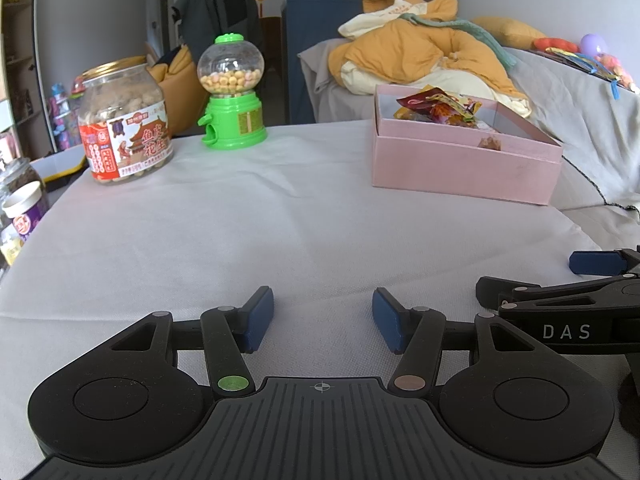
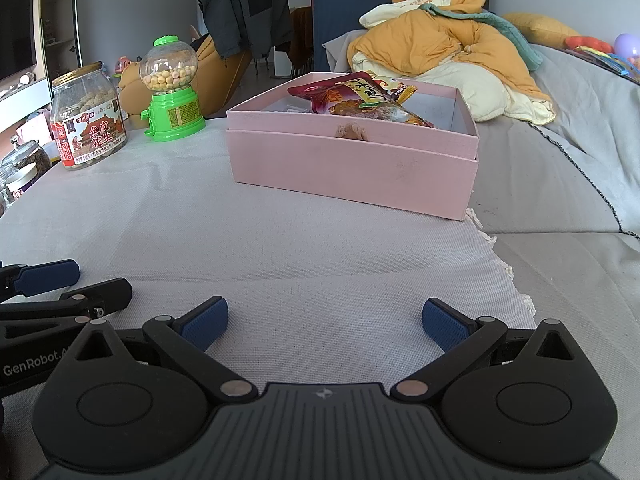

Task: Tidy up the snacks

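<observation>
Snack packets [image 2: 360, 98] already lie in the open pink box [image 2: 352, 168] on the cloth-covered tabletop [image 1: 280, 220], while the peanut jar [image 1: 124, 124] and green candy dispenser [image 1: 232, 92] stand outside it, and both left tongs [image 1: 323, 320] and right tongs [image 2: 325, 324] rest spread apart, empty.

surface: a table under a pale grey woven cloth [image 1: 280, 216], creased, its fringed hem showing at the right edge [image 2: 516, 280]
far right corner: pink box [image 1: 464, 168], open, with snack packets in it
far left corner: clear peanut jar [image 1: 124, 124] with a gold lid and red label
far edge, just right of the jar: green candy dispenser [image 1: 232, 92], apart from it
middle and near edge: bare cloth
</observation>
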A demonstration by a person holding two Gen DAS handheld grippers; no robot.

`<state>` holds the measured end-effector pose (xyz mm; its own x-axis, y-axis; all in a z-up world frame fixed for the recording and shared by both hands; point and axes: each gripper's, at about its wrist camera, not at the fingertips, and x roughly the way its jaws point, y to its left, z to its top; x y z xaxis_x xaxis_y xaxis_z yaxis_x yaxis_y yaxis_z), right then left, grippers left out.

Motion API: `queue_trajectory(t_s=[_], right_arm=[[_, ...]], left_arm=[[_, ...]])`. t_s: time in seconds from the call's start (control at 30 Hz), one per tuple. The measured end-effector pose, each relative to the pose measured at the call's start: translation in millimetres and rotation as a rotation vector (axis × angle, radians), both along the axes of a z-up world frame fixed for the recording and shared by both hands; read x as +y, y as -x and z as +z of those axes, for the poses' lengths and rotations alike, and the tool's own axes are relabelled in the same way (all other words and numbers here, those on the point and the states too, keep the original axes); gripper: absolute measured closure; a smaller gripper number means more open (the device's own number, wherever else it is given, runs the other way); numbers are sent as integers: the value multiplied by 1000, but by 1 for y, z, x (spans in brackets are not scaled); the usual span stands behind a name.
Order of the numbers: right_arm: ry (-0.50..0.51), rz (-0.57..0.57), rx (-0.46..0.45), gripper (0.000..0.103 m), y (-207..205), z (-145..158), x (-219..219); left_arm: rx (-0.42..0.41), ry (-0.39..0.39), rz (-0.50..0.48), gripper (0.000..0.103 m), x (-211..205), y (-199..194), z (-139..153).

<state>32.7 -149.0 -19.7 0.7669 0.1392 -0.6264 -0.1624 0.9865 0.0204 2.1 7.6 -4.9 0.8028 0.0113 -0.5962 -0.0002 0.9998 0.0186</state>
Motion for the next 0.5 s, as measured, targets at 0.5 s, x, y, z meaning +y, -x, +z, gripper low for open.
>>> queue_trajectory(t_s=[0.5], right_arm=[[0, 0, 0, 0, 0, 0, 0]], left_arm=[[-3, 0, 1, 44, -1, 1, 0]])
